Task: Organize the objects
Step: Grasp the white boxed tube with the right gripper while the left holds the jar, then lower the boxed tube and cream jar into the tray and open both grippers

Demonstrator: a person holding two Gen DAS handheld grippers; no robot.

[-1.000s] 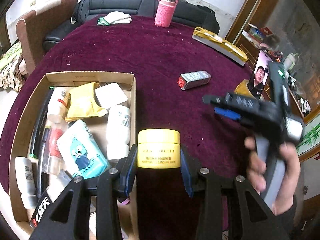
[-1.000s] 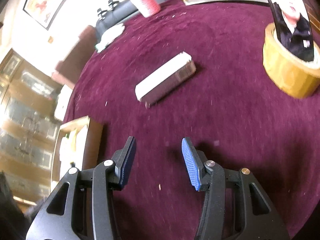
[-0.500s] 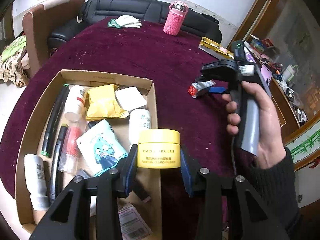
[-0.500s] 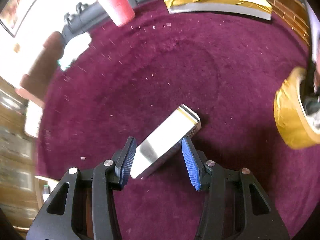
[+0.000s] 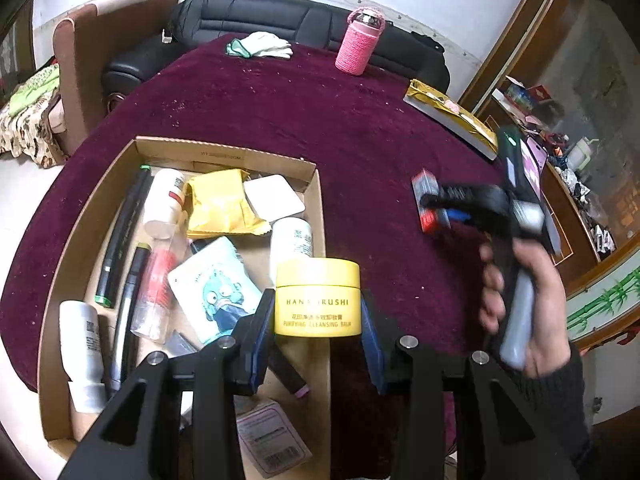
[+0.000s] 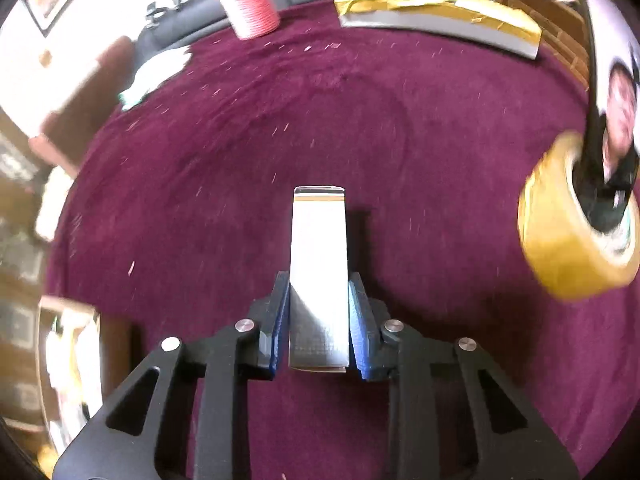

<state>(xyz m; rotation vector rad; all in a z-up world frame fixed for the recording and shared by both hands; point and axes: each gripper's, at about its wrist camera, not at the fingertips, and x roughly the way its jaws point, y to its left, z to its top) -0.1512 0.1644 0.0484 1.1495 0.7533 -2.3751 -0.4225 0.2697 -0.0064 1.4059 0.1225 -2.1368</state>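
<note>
My left gripper (image 5: pixel 318 326) is shut on a yellow cleansing balm jar (image 5: pixel 317 298) and holds it above the right wall of the cardboard box (image 5: pixel 224 152), which holds several tubes, bottles and packets. My right gripper (image 6: pixel 319 322) is shut on a small silver box (image 6: pixel 319 264) that rests on the maroon tablecloth (image 6: pixel 280 140). In the left wrist view the right gripper (image 5: pixel 444 208) shows at the right, over the same silver box with red ends (image 5: pixel 424 184).
A pink bottle (image 5: pixel 358 42), white gloves (image 5: pixel 264 45) and a gold-wrapped long box (image 5: pixel 452 118) lie at the table's far side. A roll of yellow tape (image 6: pixel 572 232) with a phone propped in it stands to the right of the silver box. A black sofa stands behind the table.
My right gripper has come down around the silver box and closed on it. My left gripper has carried the yellow jar leftwards over the cardboard box's wall.
</note>
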